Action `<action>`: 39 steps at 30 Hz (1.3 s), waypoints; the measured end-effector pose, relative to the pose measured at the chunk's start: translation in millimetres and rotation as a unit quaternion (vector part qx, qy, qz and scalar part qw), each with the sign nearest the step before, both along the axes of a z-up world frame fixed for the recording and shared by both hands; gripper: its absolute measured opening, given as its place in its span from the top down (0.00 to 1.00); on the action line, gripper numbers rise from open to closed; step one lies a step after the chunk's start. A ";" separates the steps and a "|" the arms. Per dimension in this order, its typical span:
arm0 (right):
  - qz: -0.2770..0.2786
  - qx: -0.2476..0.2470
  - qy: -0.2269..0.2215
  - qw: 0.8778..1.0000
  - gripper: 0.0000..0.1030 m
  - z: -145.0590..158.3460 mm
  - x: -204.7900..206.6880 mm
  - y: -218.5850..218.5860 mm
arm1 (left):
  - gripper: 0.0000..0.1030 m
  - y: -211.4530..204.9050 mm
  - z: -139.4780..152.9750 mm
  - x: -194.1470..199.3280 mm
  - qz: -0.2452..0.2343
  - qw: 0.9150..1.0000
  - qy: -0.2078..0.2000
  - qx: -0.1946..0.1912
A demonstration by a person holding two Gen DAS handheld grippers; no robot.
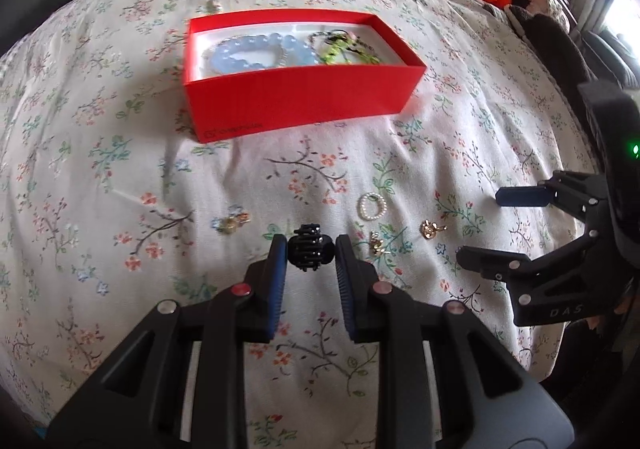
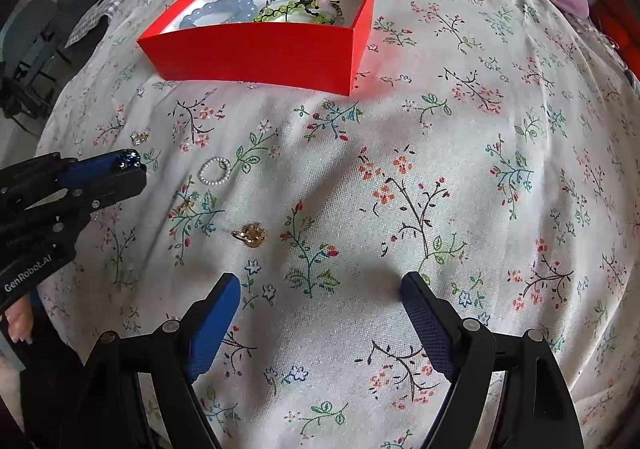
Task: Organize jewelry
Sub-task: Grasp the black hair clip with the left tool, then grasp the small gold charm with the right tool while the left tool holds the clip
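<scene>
Left gripper (image 1: 311, 249) pinching black hair claw (image 1: 311, 253). Right gripper (image 2: 320, 289) spread, empty. Red box (image 1: 304, 101) at 12 o'clock; pearl ring (image 1: 371, 206), 2 o'clock.

Red box's (image 2: 256, 57) near wall hides part of the blue bead bracelet (image 2: 218, 11).

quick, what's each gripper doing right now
left gripper: fingers closed on the black claw hair clip, which sits on the floral bedspread
right gripper: open, holding nothing
</scene>
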State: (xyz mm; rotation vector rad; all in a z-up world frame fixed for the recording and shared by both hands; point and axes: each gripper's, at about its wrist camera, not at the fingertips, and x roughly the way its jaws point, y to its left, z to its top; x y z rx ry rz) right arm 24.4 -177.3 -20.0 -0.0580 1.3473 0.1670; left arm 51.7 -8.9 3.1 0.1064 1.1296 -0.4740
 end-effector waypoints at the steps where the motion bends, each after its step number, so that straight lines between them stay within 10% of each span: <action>1: 0.001 0.000 0.000 1.000 0.19 0.2 0.3 1.0 | 0.74 3.9 1.2 0.5 0.006 1.000 0.001 -0.001; 14: 0.049 0.035 -0.033 0.998 0.20 -4.3 1.2 33.6 | 0.74 41.1 9.6 -7.5 0.035 0.999 -0.004 0.003; 26: 0.100 0.024 -0.099 0.990 0.66 -14.6 -0.9 45.0 | 0.74 48.6 6.9 -8.6 0.037 0.999 0.003 0.006; 39: 0.103 0.053 -0.091 0.989 0.75 -16.3 -2.4 38.6 | 0.74 42.2 9.7 -9.1 0.058 0.998 0.020 -0.003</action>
